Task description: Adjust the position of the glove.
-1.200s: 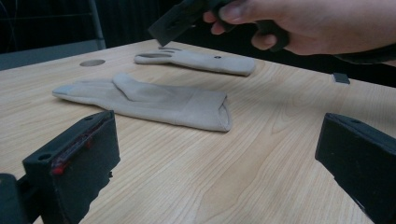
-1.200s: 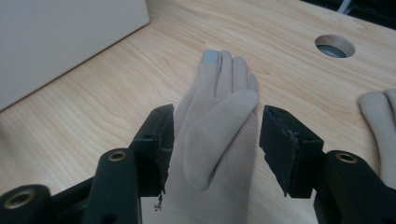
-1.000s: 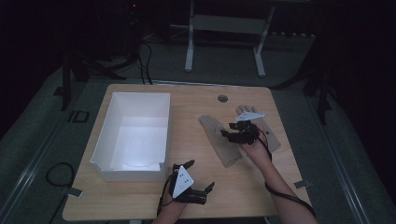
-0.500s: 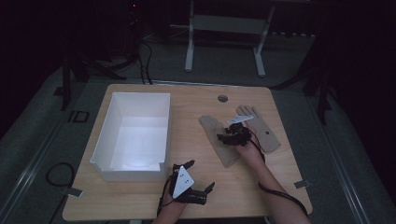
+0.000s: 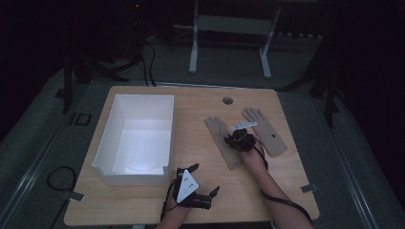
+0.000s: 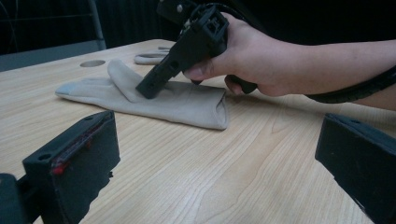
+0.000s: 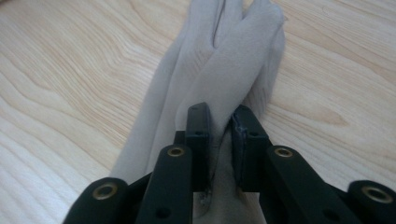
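Observation:
Two beige gloves lie flat on the right half of the wooden table. My right gripper (image 5: 237, 140) is down on the nearer, left glove (image 5: 217, 128). Its jaws have just been closing and now pinch a fold of the glove's fabric (image 7: 224, 60) between the pads; the right gripper (image 7: 219, 126) is shut on it. The left gripper view shows the same glove (image 6: 177, 100) with the right gripper's tip (image 6: 147, 91) pressed into it. The second glove (image 5: 265, 131) lies just to the right. My left gripper (image 5: 204, 179) rests open near the front edge, with nothing between its jaws (image 6: 219, 154).
A large white open box (image 5: 138, 98) stands on the table's left half, close to the left gripper. A round cable hole (image 5: 228, 100) sits near the far edge. Dark floor and a metal stand's legs (image 5: 229, 47) lie beyond the table.
The right gripper has come down onto the left glove and its jaws have closed on the fabric. The left gripper has stayed where it was.

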A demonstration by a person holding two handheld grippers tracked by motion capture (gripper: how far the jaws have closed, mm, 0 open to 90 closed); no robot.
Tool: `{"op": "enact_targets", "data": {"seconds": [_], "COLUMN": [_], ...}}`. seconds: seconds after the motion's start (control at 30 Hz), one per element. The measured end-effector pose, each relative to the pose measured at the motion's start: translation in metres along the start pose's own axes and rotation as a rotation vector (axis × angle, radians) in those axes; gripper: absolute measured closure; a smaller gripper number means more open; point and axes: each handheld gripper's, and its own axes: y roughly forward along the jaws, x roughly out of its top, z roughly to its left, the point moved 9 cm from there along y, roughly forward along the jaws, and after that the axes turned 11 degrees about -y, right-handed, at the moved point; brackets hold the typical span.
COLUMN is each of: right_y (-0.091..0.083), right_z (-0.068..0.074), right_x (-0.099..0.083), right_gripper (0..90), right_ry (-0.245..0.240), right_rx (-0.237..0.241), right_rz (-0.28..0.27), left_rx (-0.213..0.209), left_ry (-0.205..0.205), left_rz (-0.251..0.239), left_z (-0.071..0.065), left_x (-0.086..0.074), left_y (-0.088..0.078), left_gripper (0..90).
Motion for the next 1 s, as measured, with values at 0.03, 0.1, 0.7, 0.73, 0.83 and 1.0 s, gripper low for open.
{"op": "enact_targets", "data": {"seconds": [0.03,0.1,0.7,0.73,0.83,1.0], "right_y": [-0.002,-0.005,-0.073,-0.075,-0.078,-0.074], "right_z": [0.0,0.0,0.008,0.009,0.012,0.016], "right_x": [0.002,0.004,0.036,0.035,0.032,0.021], "right_gripper": [79.7,79.8,80.3,80.3,80.3,80.3], "right_ry": [0.017,0.039,0.26,0.269,0.282,0.309], "right_rx": [-0.005,-0.012,-0.165,-0.173,-0.188,-0.192], "right_rz": [-0.005,-0.012,-0.157,-0.158,-0.158,-0.149], "left_rx": [0.0,0.0,0.002,0.002,0.003,0.002], "left_ry": [-0.001,-0.001,-0.001,0.0,0.003,0.0], "left_rz": [0.0,0.0,0.001,0.001,0.002,0.002], "left_z": [0.0,0.0,0.0,0.0,0.0,0.0], "left_x": [0.0,0.0,0.0,0.0,0.0,0.0], "left_y": [0.0,0.0,0.0,0.0,0.0,0.0], "left_gripper": [0.1,0.1,0.1,0.1,0.1,0.1]}}
